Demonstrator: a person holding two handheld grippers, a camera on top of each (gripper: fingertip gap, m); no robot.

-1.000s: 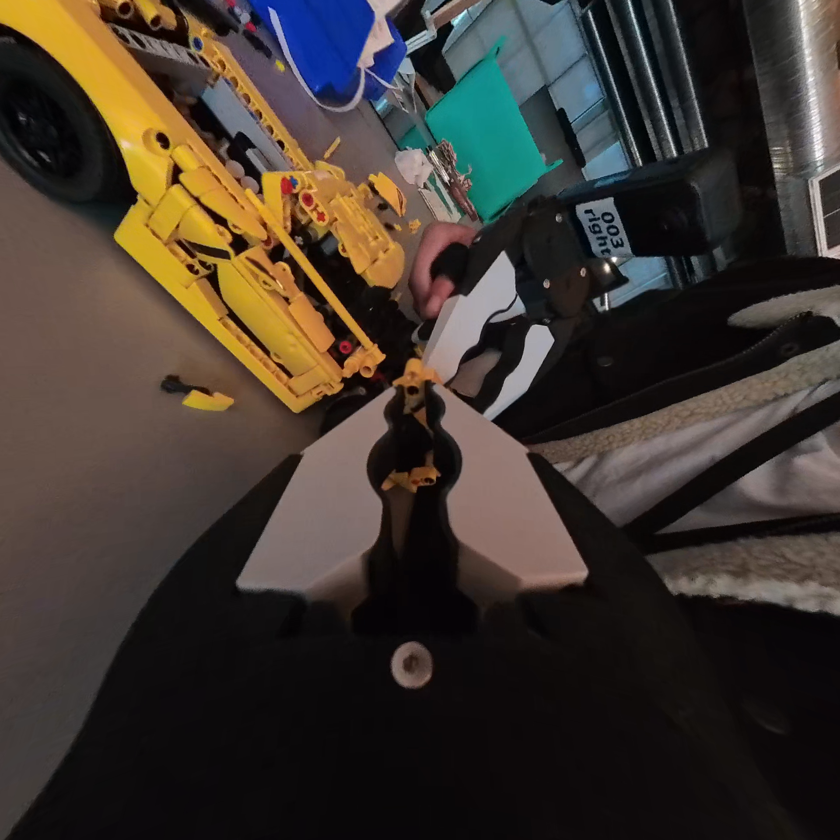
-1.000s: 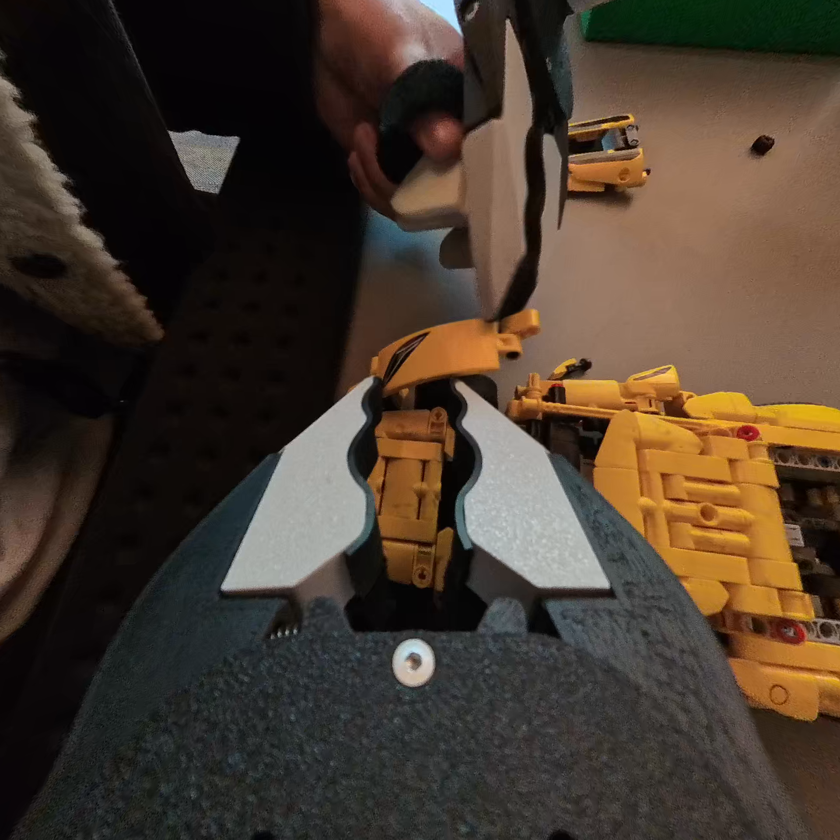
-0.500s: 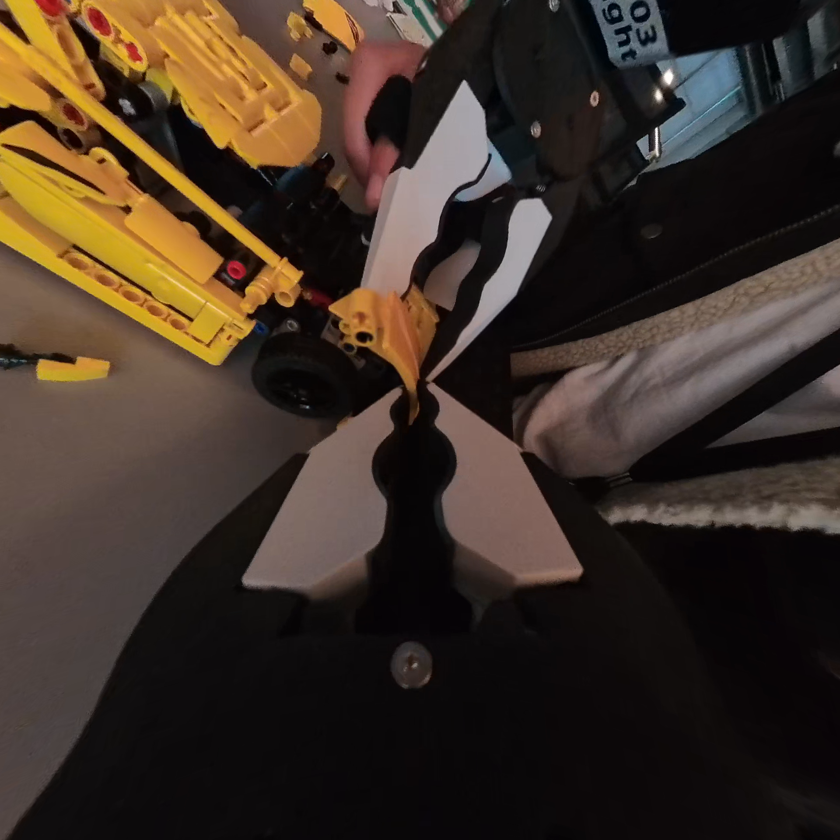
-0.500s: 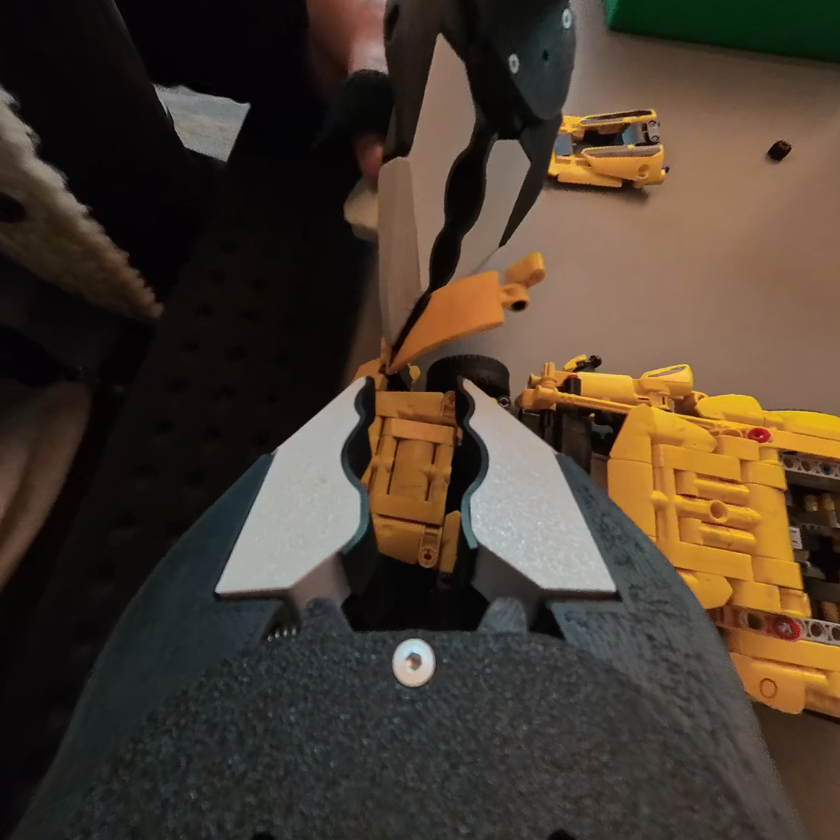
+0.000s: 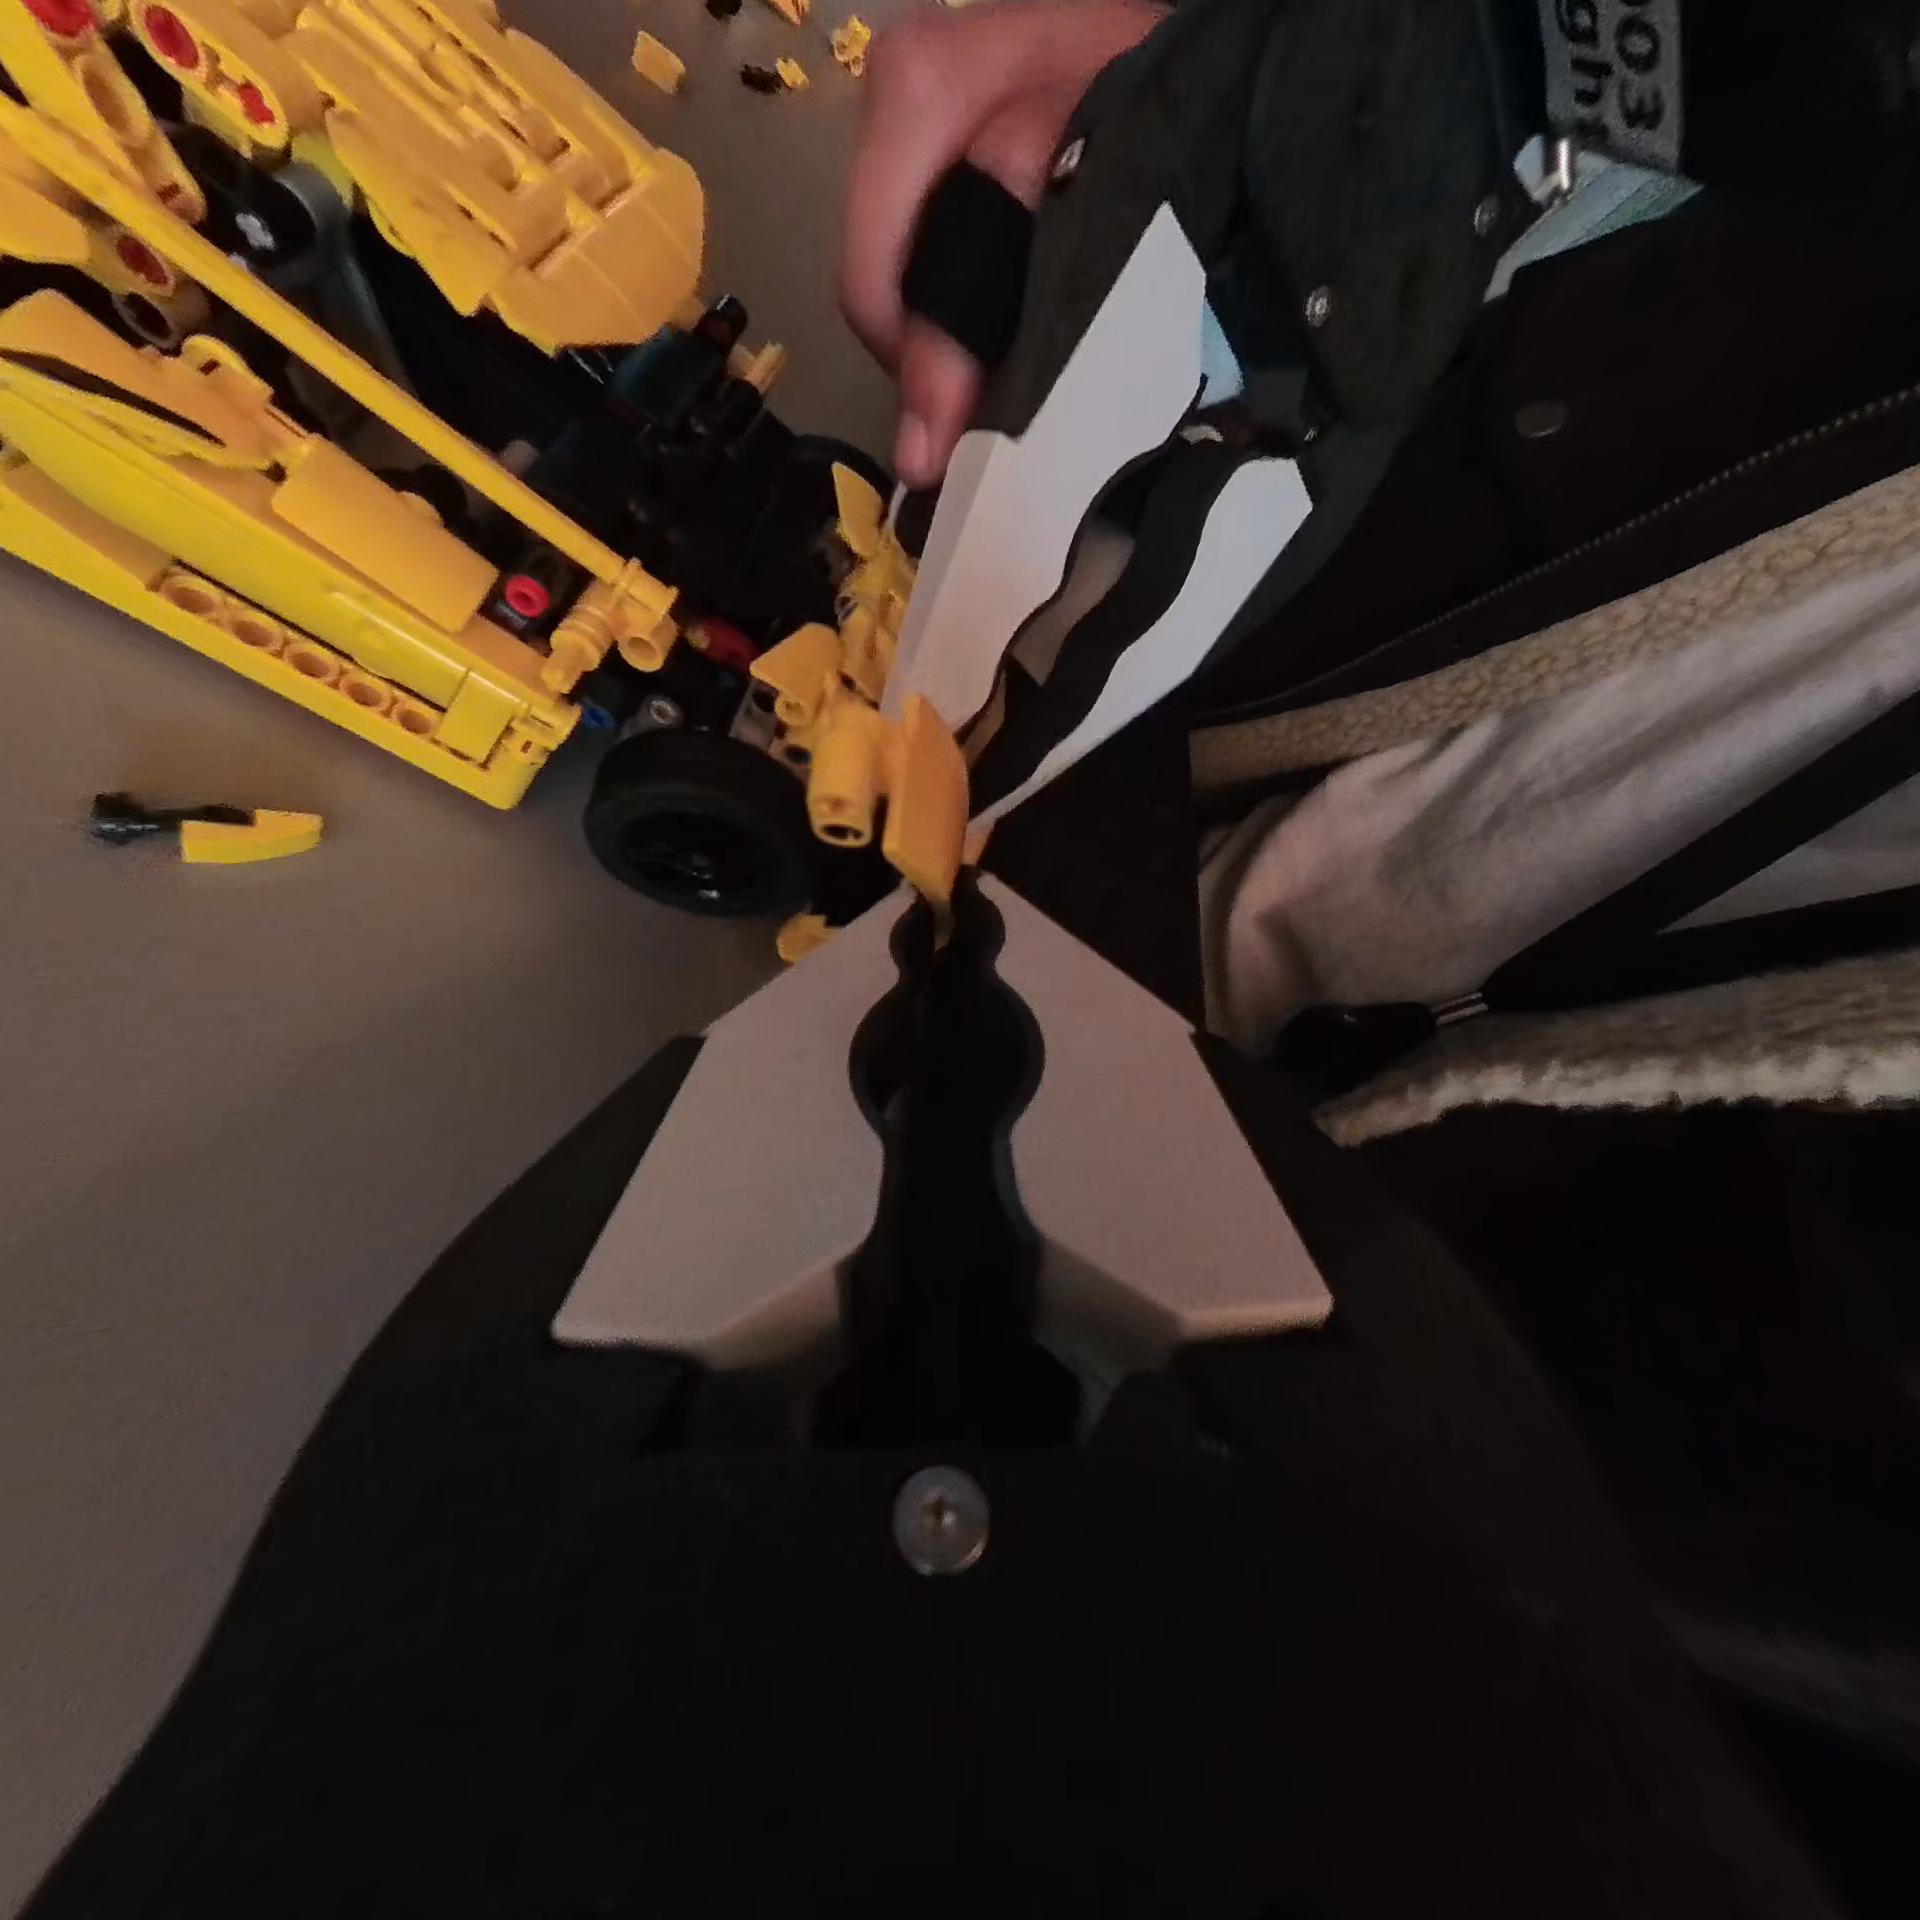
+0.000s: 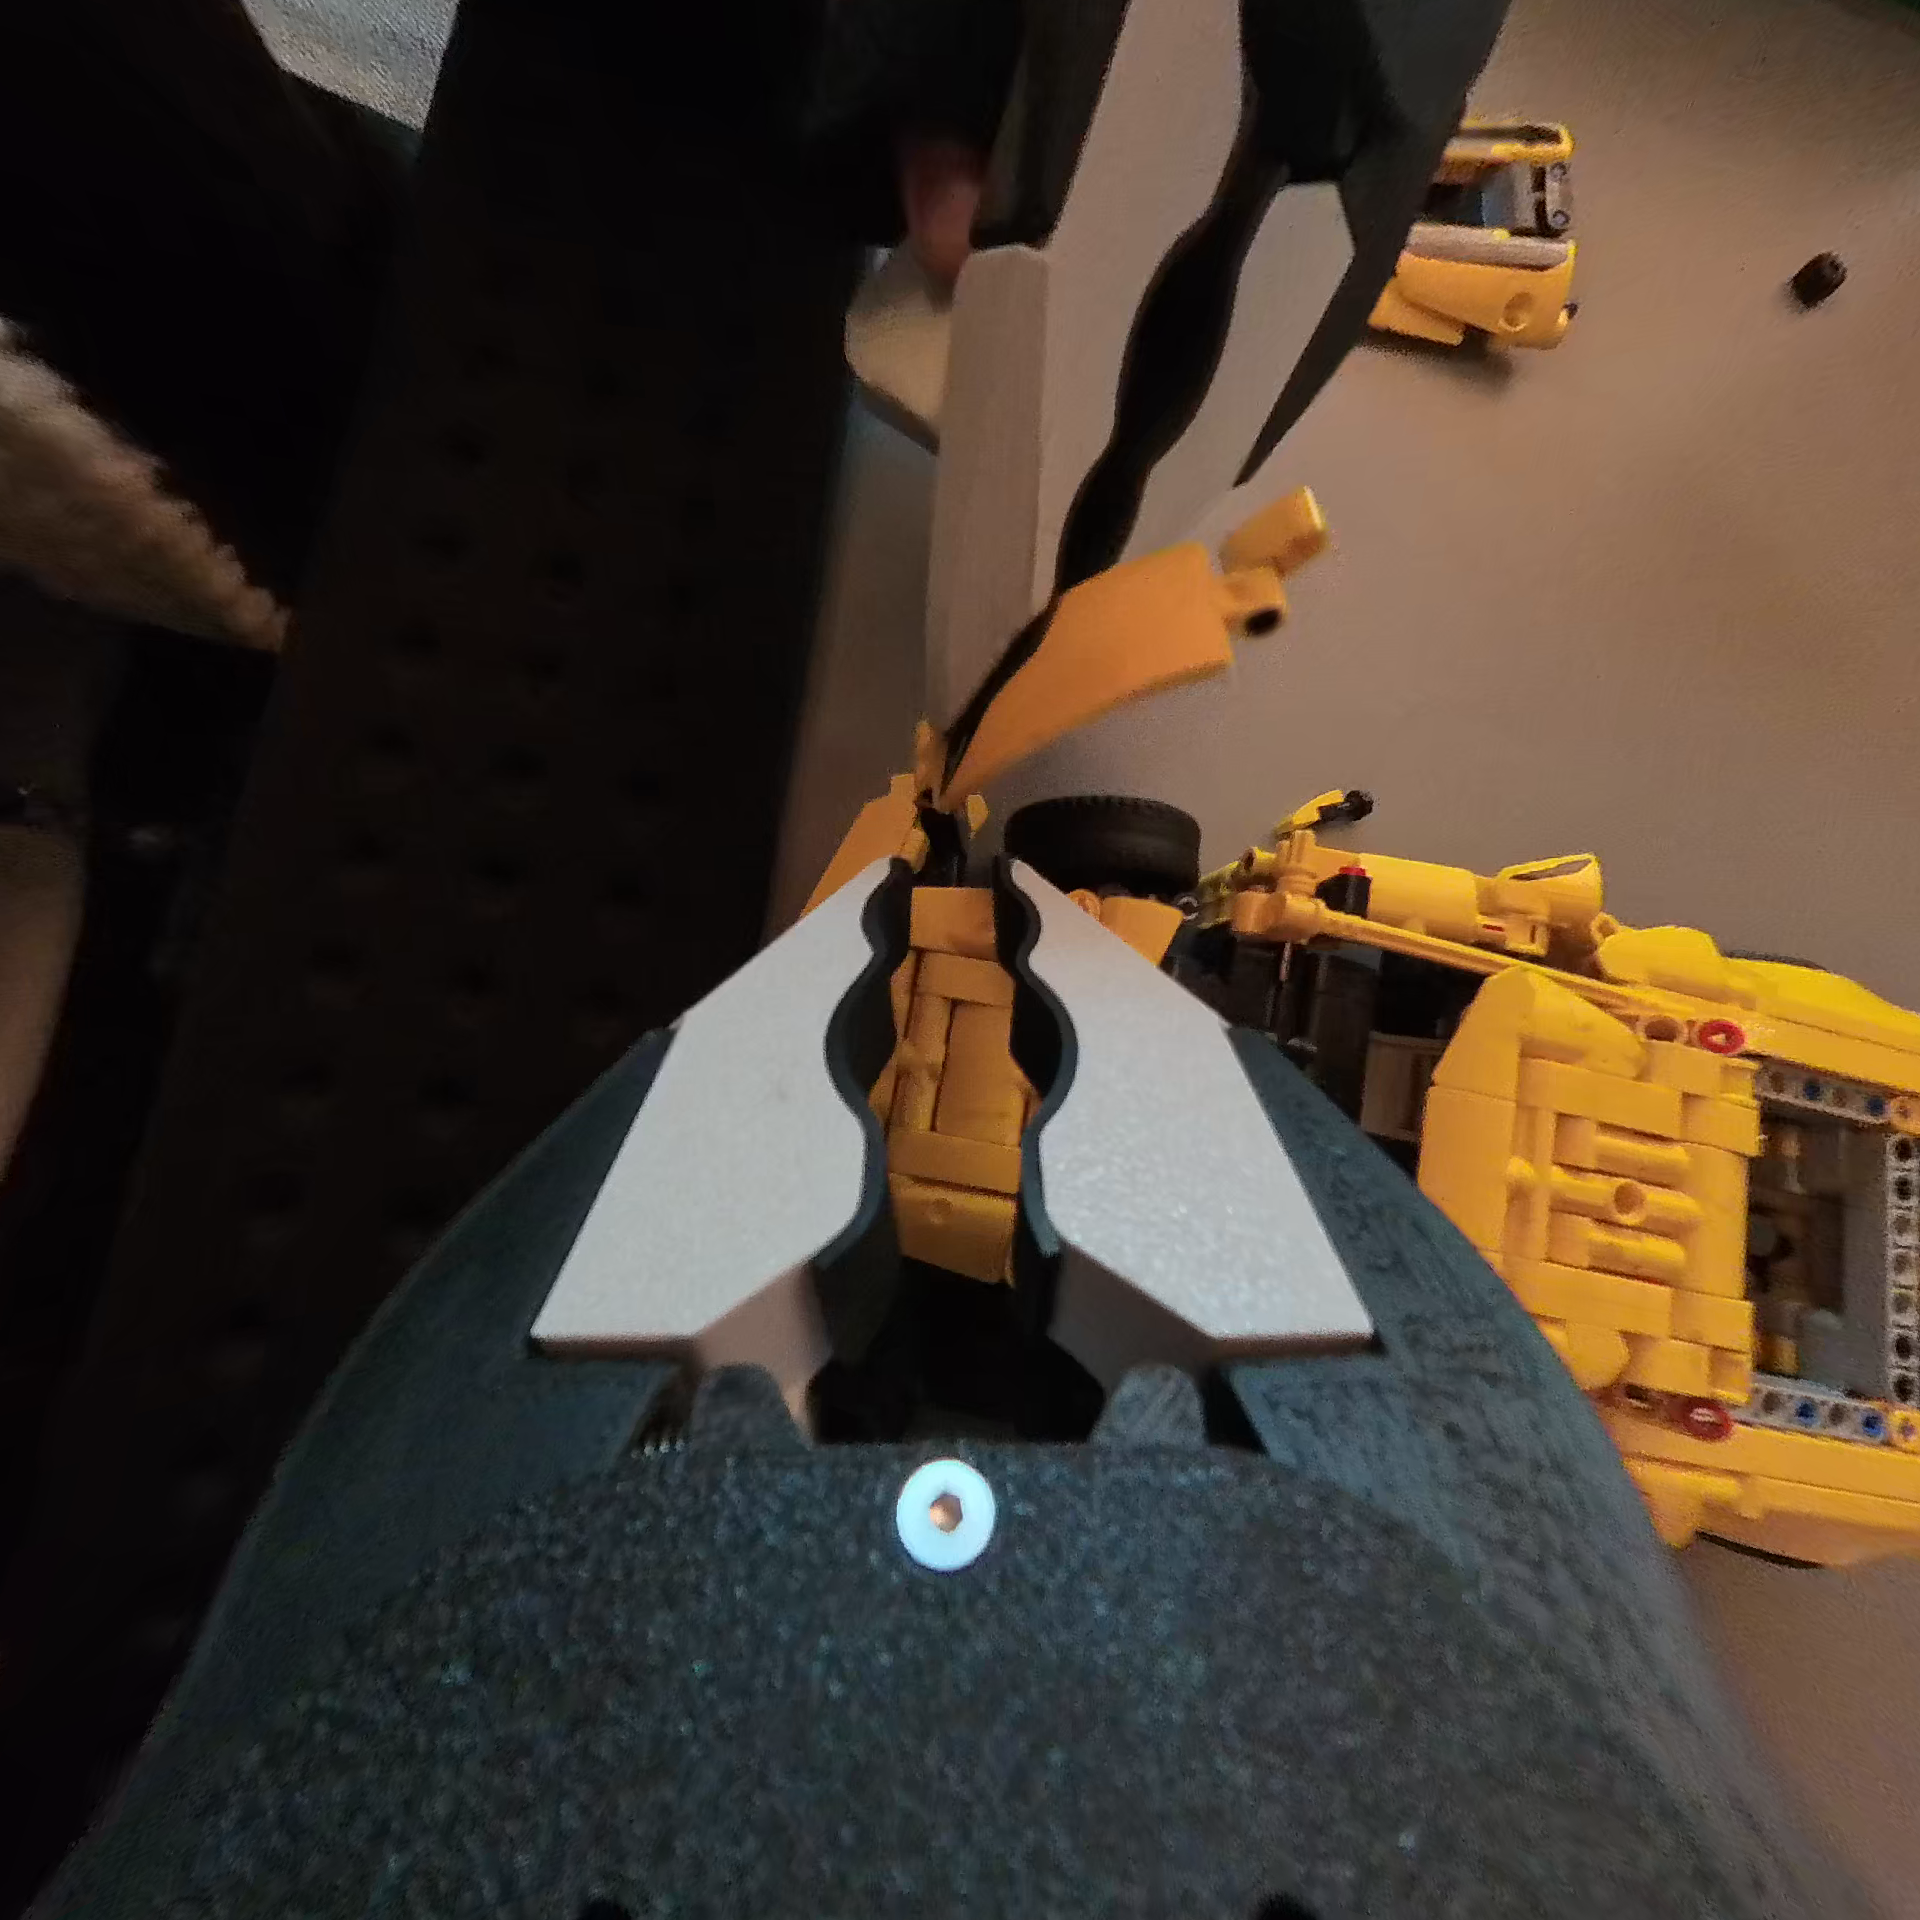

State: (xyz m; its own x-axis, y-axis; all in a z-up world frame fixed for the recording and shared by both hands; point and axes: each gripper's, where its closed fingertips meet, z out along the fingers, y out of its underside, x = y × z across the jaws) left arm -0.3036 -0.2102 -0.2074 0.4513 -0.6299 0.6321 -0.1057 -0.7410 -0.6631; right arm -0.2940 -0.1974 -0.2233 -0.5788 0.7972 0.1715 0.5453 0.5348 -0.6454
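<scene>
My left gripper (image 5: 948, 906) is shut on the thin edge of a curved yellow panel (image 5: 923, 800). In the right wrist view its fingers (image 6: 997, 468) come down from above, with the panel (image 6: 1122, 644) tilted up to the right. My right gripper (image 6: 951, 883) is shut on a yellow brick sub-assembly (image 6: 961, 1091) that sits deep between its jaws. The panel meets this sub-assembly at the tips; I cannot tell if they are joined. In the left wrist view a hand (image 5: 935, 156) holds the right gripper, whose white fingers (image 5: 1039, 540) point down at the panel.
A large yellow brick car (image 5: 312, 468) lies on the grey table, also in the right wrist view (image 6: 1558, 1143), with a black wheel (image 5: 696, 831) close to the tips. A loose yellow piece with a black pin (image 5: 239, 831) lies left. A yellow assembly (image 6: 1486, 249) and a black bit (image 6: 1818, 278) lie farther off. My two grippers' fingertips are within a few centimetres of each other.
The left gripper has turned and the yellow panel has swung from lying flat over the right gripper's tips to tilting up. Both grippers have moved closer to the car's wheel.
</scene>
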